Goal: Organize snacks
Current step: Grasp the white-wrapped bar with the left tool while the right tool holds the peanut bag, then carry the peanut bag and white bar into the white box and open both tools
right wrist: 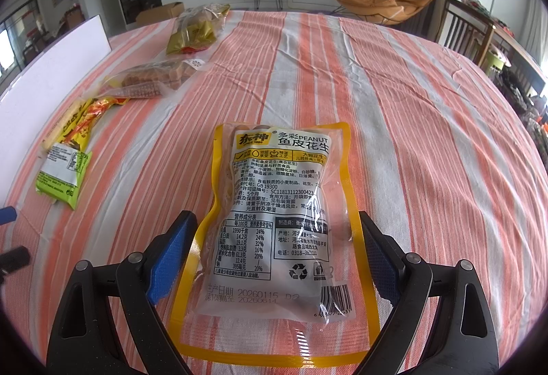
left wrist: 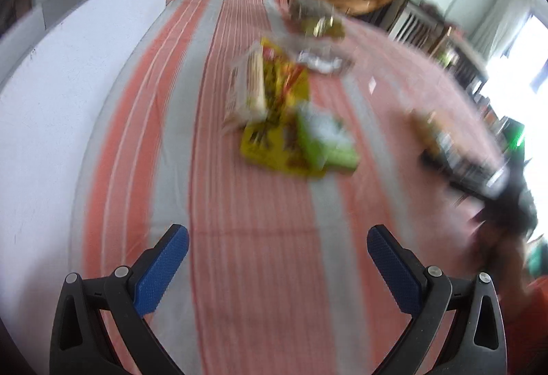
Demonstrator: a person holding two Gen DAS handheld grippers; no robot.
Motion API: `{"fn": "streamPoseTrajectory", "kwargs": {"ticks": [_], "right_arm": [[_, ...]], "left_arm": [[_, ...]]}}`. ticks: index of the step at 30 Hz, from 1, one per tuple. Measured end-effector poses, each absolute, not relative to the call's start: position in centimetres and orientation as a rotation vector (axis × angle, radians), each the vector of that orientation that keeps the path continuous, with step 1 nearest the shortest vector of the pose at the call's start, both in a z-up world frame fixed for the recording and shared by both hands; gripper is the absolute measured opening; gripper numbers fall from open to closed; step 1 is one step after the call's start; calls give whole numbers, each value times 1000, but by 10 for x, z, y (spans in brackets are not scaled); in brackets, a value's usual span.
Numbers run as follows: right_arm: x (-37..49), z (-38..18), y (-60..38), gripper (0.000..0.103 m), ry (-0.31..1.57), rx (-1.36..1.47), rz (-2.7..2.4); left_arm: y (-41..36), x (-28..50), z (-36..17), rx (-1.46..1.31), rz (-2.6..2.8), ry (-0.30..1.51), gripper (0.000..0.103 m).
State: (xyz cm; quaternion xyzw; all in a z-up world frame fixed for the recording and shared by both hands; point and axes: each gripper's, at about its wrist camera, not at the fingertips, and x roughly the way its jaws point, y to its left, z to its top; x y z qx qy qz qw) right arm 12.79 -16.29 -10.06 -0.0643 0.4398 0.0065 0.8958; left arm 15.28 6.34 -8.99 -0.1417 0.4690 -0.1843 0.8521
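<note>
In the right wrist view a peanut bag, clear with a yellow border, lies flat on the striped tablecloth. My right gripper is open and its blue pads straddle the bag's lower half. Further left lie a green pack, a yellow-red pack, a clear pack of brown pastries and an olive pack. The left wrist view is blurred: my left gripper is open and empty above the cloth, short of a pile with a yellow pack and a green pack.
A white board stands along the table's left side, seen also as the white board in the left wrist view. The right gripper's dark body shows blurred at right. Beyond the table are an orange chair and wooden chairs.
</note>
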Motion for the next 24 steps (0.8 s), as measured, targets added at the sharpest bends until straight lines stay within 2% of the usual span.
{"fn": "streamPoseTrajectory", "kwargs": {"ticks": [6, 9, 10, 12, 13, 16, 22, 24], "right_arm": [[128, -101, -163, 93, 911, -133, 13], [128, -101, -163, 93, 911, -133, 13], [128, -101, -163, 93, 912, -133, 13], [128, -101, -163, 93, 911, -133, 13], [128, -101, -163, 93, 912, -133, 13], [128, -101, -163, 93, 912, -133, 13], [128, -101, -163, 93, 912, -133, 13], [128, -101, -163, 93, 912, -133, 13]], "left_arm": [[72, 220, -54, -309, -309, 944, 102], [59, 252, -67, -279, -306, 1000, 93], [55, 260, -75, -267, -298, 1022, 85], [55, 271, -88, -266, -276, 1040, 60], [57, 273, -93, -274, -272, 1045, 29], [68, 260, -97, -316, -269, 1010, 29], [70, 166, -83, -152, -231, 968, 29], [66, 132, -86, -95, -236, 976, 35]]}}
